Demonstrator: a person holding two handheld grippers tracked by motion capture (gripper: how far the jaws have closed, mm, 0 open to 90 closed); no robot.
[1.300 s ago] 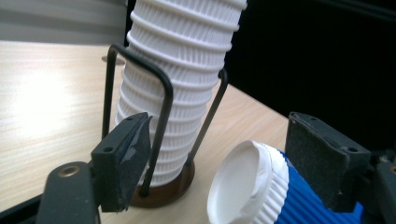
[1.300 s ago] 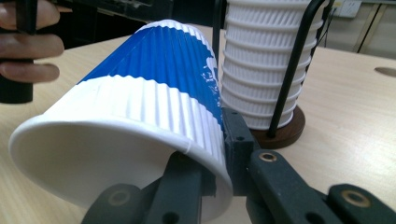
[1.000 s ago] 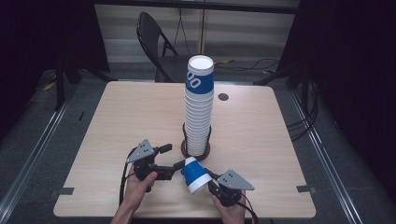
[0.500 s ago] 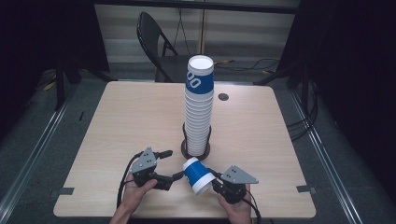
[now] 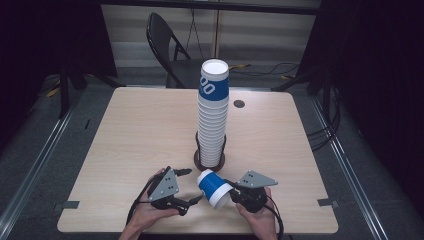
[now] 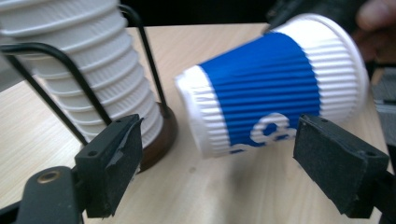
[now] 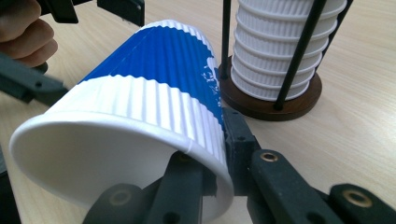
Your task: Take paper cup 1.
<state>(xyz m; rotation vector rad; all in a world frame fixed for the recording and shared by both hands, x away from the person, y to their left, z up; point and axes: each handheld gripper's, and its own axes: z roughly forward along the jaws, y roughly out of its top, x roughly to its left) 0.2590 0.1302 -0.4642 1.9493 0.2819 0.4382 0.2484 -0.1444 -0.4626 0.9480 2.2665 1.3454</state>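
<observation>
High view: paper cups at a wooden counter (image 5: 130,135), one cup in hand.
Counter, light wood, far edge partly hidden behind the tall cup stack (image 5: 213,115); the stack stands in a black wire holder (image 5: 209,159) on a round dark base. Blue-and-white cup (image 5: 214,188), tipped on its side above the near edge of the counter, rim clamped by the right gripper (image 5: 235,191), one finger inside, one outside. Left gripper (image 5: 194,186), fingers wide apart, either side of the cup's base, not touching it.
</observation>
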